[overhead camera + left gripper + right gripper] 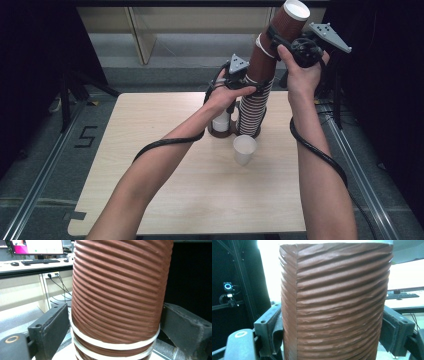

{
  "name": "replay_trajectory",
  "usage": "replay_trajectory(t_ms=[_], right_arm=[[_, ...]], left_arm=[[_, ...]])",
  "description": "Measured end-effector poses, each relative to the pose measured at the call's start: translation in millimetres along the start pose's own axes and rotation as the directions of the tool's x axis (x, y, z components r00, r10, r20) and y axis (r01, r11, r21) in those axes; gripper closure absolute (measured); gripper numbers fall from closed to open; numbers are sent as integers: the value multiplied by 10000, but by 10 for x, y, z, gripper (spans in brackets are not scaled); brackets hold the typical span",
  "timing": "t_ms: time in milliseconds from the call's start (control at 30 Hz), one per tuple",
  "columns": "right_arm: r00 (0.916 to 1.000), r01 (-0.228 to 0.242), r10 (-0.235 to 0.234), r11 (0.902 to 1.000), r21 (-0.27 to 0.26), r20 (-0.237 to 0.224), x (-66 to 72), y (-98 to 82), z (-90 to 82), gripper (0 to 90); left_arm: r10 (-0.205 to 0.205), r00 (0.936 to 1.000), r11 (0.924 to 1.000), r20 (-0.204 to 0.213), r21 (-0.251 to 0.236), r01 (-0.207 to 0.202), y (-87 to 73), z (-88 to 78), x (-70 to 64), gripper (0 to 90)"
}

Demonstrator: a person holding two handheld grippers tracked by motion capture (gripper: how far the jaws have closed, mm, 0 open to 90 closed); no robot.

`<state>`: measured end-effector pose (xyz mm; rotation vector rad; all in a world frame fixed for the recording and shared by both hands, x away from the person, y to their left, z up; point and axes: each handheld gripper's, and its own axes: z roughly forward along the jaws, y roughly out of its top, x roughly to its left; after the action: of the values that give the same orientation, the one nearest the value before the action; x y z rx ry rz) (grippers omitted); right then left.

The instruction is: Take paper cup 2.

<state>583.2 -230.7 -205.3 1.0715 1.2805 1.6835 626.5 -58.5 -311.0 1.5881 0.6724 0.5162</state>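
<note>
The high view is looking down over my arms at the table (150,150); both my gripper views are sitting close against the same cup stack (120,290), facing it.

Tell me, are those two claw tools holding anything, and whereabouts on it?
Yes. The right gripper squeezes the top brown cup by its ribbed side, creasing it; the left gripper clamps the cup stack lower down.

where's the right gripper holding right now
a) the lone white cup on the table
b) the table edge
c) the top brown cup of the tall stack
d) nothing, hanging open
c: the right gripper is clamped on the top brown cup of the stack; its creased wall sits between the jaws in the right gripper view.
</note>
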Motion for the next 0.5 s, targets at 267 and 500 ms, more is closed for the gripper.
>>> replay_trajectory(t_ms=[267,500], right_arm=[[9999,-134,130,9990,-426,-90,-72,103,-193,192],[10000,-34,30,9988,-486,-88,-161,121,-474,191]], left_arm=[[634,9980,9980,71,53,-635,30,-146,-34,30],[1602,9870,9870,152,-130,-1600,52,-507,-105,13]])
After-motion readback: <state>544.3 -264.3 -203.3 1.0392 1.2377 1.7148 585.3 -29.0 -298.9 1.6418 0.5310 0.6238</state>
